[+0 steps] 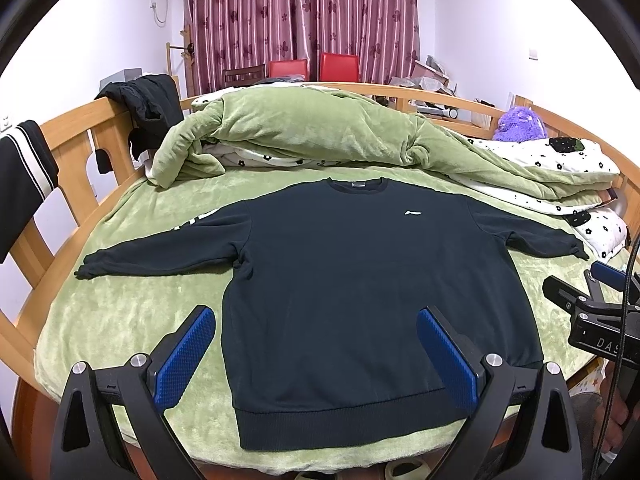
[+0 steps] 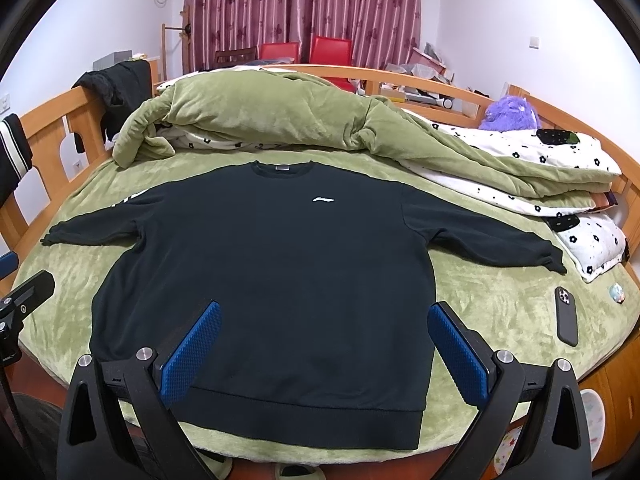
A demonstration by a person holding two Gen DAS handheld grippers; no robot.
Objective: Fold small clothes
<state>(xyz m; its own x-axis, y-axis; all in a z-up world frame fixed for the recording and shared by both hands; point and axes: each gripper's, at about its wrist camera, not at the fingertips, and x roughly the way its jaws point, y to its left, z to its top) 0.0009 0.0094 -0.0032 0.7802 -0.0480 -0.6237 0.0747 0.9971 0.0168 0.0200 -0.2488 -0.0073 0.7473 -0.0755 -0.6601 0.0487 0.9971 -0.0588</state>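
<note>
Sweatshirt point(image 1: 360, 280) flat, collar away, sleeves spread sideways, seemingly unfolded

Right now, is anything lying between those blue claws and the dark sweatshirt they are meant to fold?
Nothing visible. The sweatshirt lies flat on the green blanket, sleeves spread. The left gripper and the right gripper both hang open above its hem. The phone lies off to the right, clear of the cloth.

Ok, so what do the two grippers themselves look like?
Both match: the left gripper and right gripper have black frames, silver bolts and blue dimpled finger pads. In the left view, the right gripper's body shows white "DAS" lettering and a black cable.
</note>
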